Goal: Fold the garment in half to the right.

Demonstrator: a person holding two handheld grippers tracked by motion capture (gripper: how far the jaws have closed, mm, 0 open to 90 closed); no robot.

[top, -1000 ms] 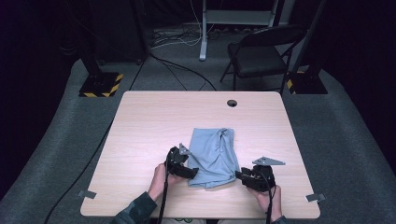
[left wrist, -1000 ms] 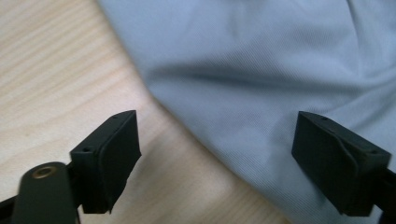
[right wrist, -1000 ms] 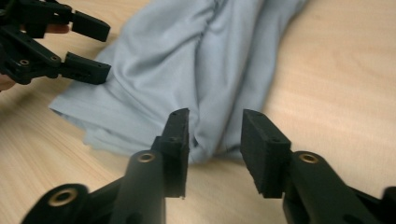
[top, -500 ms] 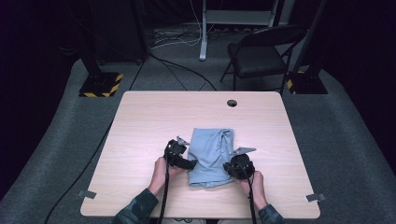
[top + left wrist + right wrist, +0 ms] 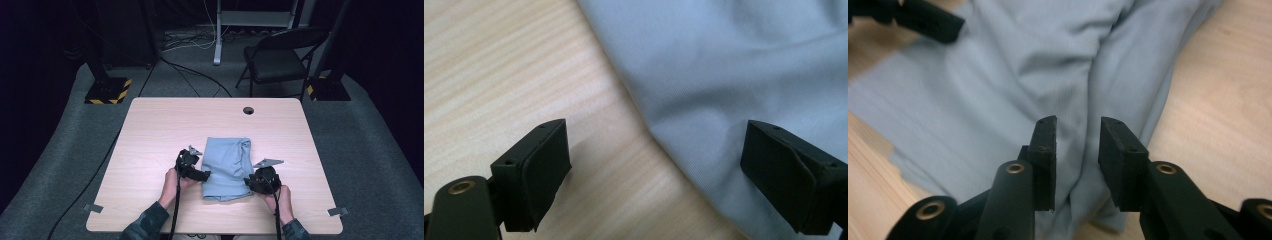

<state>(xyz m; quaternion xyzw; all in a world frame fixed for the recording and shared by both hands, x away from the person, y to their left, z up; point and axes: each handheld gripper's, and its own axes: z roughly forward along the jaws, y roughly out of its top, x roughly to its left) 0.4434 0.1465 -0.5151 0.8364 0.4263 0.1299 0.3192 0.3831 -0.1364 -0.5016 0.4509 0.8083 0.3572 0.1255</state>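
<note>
No words, labels, brand names or numbers can be read anywhere. The one sign-like marking is the yellow-and-black warning striping on the stand base (image 5: 107, 91) on the floor beyond the left far corner of the table (image 5: 150, 125), and again on the base (image 5: 325, 90) beyond its right far corner; neither carries lettering.

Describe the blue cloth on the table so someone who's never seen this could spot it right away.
Start at the light wooden table with a small round hole near its far edge. On the near half, between the left gripper and right gripper, lies the cloth: pale blue, folded into a rough rectangle with a bunched crease along one side. It is the sole soft, coloured thing between those black tools.
</note>
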